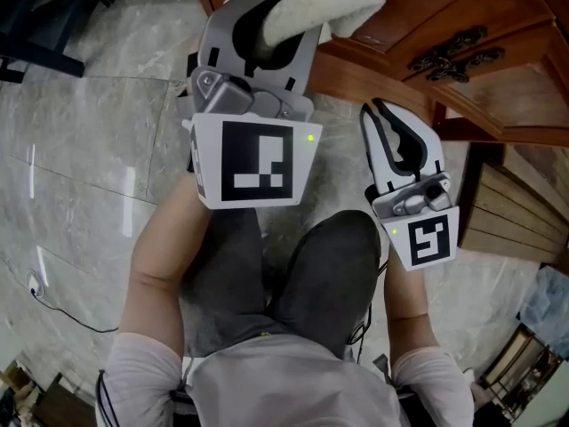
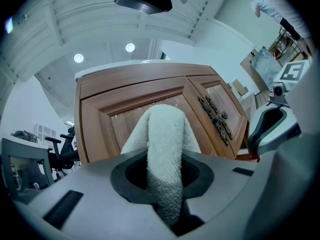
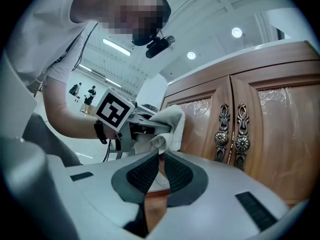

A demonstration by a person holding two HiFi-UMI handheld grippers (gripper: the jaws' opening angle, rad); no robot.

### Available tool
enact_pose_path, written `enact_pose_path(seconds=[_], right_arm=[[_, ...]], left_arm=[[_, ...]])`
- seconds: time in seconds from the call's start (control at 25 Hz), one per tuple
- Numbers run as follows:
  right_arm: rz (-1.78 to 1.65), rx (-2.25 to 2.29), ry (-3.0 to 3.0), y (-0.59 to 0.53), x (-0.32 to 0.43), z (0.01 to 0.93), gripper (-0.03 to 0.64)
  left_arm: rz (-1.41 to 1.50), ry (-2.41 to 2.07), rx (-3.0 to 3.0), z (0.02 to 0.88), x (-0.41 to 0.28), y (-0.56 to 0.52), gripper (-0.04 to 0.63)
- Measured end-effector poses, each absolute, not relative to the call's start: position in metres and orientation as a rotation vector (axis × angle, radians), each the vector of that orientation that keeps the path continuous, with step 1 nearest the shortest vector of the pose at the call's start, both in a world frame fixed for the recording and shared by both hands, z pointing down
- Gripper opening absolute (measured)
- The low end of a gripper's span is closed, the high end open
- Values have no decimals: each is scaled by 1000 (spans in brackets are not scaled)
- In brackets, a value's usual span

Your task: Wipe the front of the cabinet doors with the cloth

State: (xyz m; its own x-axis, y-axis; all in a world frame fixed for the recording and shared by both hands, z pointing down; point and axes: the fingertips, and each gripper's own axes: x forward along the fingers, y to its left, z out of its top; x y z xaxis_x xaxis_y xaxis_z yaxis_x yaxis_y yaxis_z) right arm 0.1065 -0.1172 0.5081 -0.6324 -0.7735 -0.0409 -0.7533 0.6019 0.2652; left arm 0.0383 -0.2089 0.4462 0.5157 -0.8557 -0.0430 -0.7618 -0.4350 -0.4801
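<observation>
A white terry cloth (image 1: 311,3) is clamped in my left gripper (image 1: 267,20), which is shut on it and held up at the wooden cabinet doors (image 1: 418,12). In the left gripper view the cloth (image 2: 165,149) stands folded between the jaws, right before the left door panel (image 2: 120,121); whether it touches the wood I cannot tell. The ornate metal handles (image 2: 215,116) lie to its right. My right gripper (image 1: 380,114) hangs lower, to the right, shut and empty, pointing at the cabinet's base. From the right gripper view the cloth (image 3: 171,121) shows left of the handles (image 3: 231,134).
The person's knees (image 1: 329,265) are bent over a grey marble floor (image 1: 89,149). A thin cable (image 1: 53,301) lies on the floor at left. Wooden slats (image 1: 516,212) stand at right. Office chairs (image 2: 30,159) stand left of the cabinet.
</observation>
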Motion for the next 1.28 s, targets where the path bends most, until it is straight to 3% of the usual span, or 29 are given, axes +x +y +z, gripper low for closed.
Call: enact_pose_path(seconds=[0.88, 1.28], right_arm=[[-387, 1401, -2739, -109, 148, 510, 58], [-390, 1355, -2763, -110, 128, 512, 58]], left_arm=[[-190, 1185, -2401, 442, 123, -186, 92], [-208, 1216, -2366, 442, 96, -182, 92]])
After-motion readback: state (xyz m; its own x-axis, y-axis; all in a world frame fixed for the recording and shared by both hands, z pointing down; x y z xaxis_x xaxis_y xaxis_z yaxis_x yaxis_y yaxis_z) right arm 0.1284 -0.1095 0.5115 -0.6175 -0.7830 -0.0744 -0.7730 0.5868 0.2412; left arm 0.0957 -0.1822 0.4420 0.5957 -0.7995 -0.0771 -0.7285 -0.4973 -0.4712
